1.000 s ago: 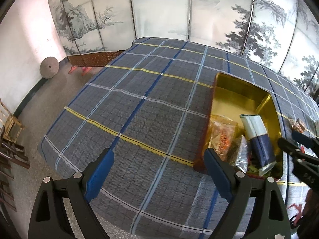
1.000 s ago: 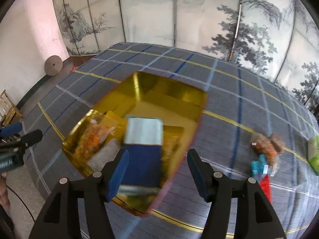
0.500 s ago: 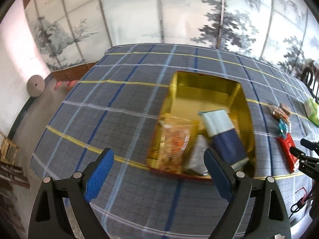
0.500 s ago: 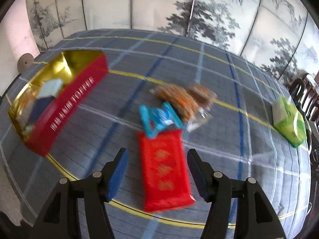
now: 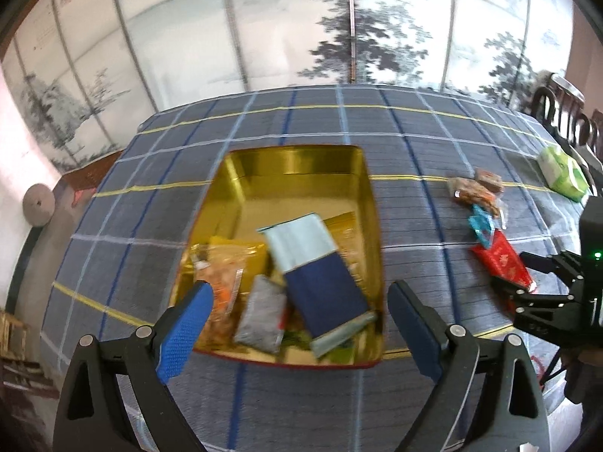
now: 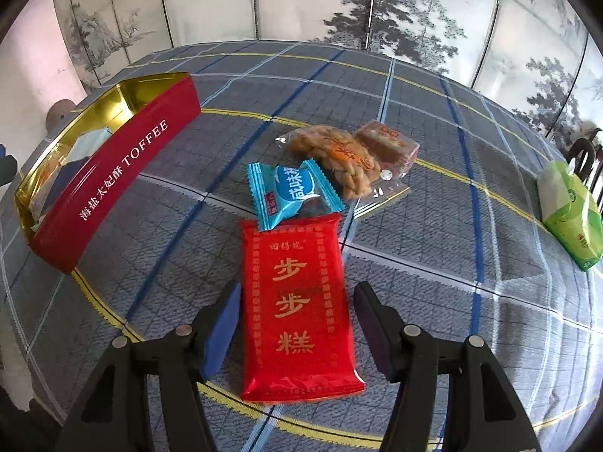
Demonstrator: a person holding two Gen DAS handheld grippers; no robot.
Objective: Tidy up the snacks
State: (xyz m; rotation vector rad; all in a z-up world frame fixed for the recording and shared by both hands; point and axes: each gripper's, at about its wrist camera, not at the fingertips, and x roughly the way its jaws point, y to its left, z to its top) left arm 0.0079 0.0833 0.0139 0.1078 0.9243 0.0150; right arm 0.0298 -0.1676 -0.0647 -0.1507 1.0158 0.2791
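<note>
The right tool has moved from the gold tin box and hangs open around the flat red snack pack, ready to grab.

Red packet flat on cloth; tin part-filled.

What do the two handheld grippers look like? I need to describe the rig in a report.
Both are alike: the left gripper and right gripper have black angular finger frames with silver rivets and textured blue pads. A green light glows on the right one's body.
</note>
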